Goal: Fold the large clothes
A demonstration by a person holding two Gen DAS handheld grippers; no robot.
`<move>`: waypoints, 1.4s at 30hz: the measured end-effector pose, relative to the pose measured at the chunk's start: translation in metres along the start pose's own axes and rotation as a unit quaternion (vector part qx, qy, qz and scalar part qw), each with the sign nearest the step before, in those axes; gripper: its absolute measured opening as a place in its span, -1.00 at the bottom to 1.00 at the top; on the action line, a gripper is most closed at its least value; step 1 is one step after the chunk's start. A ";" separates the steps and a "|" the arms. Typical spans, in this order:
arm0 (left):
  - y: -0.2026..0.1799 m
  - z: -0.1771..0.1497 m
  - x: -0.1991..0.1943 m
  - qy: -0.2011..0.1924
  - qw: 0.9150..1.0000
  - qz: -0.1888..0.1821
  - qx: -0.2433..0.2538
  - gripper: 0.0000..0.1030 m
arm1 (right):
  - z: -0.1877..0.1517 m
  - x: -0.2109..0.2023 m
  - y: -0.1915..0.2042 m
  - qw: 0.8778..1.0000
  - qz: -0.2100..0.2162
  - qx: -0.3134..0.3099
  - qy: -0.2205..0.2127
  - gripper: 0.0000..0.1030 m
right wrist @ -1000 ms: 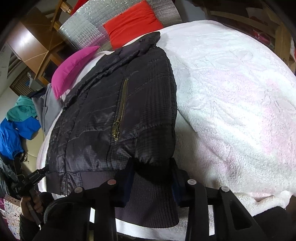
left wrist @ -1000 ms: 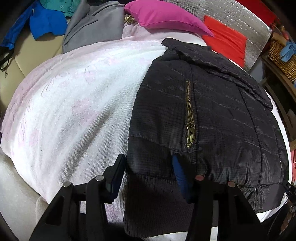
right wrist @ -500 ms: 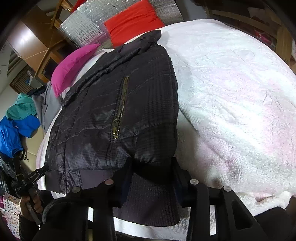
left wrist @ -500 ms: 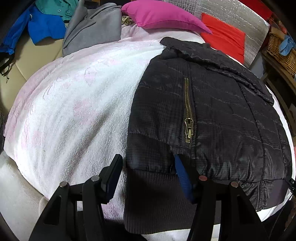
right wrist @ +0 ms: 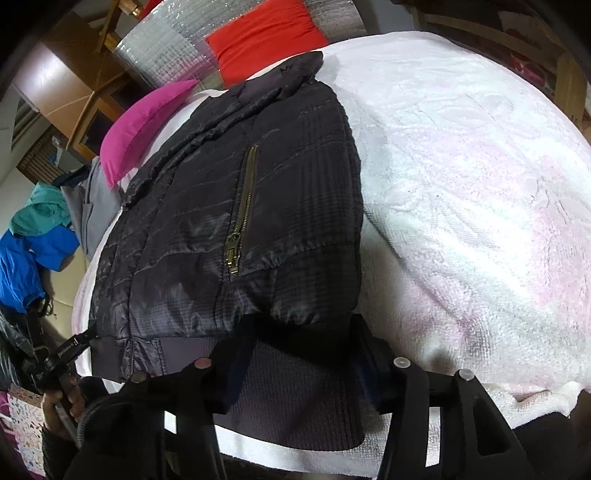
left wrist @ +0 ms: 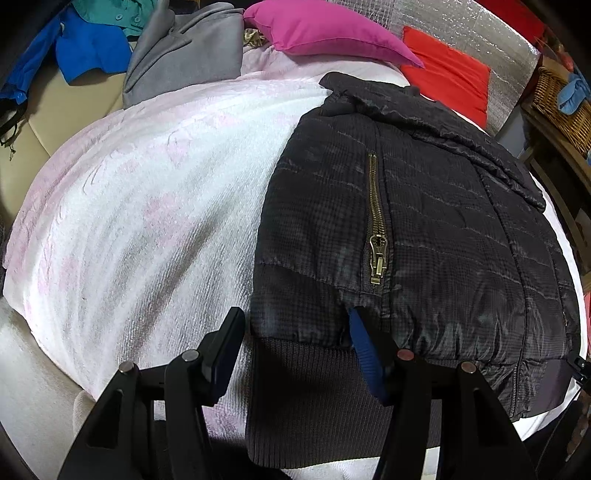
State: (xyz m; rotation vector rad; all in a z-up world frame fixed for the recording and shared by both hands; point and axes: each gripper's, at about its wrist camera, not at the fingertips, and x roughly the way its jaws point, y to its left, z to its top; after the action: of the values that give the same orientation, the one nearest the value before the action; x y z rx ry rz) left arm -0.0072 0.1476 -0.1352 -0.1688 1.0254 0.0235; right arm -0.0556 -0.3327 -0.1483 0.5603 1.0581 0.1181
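Note:
A black quilted jacket (left wrist: 424, 229) with a brass pocket zipper (left wrist: 376, 236) lies folded on a white-pink blanket (left wrist: 147, 206). It also shows in the right wrist view (right wrist: 229, 229). My left gripper (left wrist: 295, 350) is open, its jaws wide apart astride the jacket's left hem corner and ribbed waistband (left wrist: 314, 398). My right gripper (right wrist: 299, 354) is open, its jaws astride the jacket's right hem corner above the ribbed waistband (right wrist: 295, 398). The jacket's underside is hidden.
A magenta pillow (left wrist: 325, 29), a red cushion (left wrist: 447, 77) and a silver foil sheet (left wrist: 480, 29) lie at the far end. A grey garment (left wrist: 184, 62), blue and teal clothes (left wrist: 88, 48) lie far left. A wicker basket (left wrist: 561, 107) stands right.
Both grippers have drawn back slightly toward the near edge of the jacket's hem. The jacket has stayed in place.

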 end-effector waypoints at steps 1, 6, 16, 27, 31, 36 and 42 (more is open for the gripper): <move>0.000 0.000 0.000 0.000 1.000 0.001 0.001 0.16 | 0.000 0.000 0.001 1.000 -0.002 -0.002 0.001 0.08; -0.003 0.000 -0.001 -0.003 1.000 0.002 0.008 -0.17 | 0.001 0.002 0.006 0.999 -0.025 -0.019 0.015 -0.38; -0.004 0.003 -0.023 -0.009 0.999 -0.025 0.022 -0.69 | 0.005 -0.012 0.010 1.000 0.009 -0.008 0.026 -0.79; -0.002 -0.013 -0.035 0.007 0.999 -0.022 0.043 -0.67 | -0.005 -0.022 -0.008 0.998 0.048 0.009 0.036 -0.81; -0.009 -0.007 -0.024 0.021 0.999 0.002 0.049 -0.48 | -0.001 -0.019 -0.011 0.998 0.050 0.016 0.027 -0.58; -0.015 -0.005 -0.019 0.021 0.998 0.023 0.061 -0.18 | 0.000 -0.022 -0.008 0.999 0.042 0.019 0.008 -0.23; -0.017 -0.008 -0.014 0.025 0.997 0.023 0.064 -0.18 | -0.006 -0.005 -0.008 0.998 0.049 0.025 0.032 0.00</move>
State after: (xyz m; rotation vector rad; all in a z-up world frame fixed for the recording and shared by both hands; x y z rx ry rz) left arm -0.0192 0.1307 -0.1253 -0.0291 1.0764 -0.0035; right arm -0.0647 -0.3389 -0.1499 0.6572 1.0990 0.1980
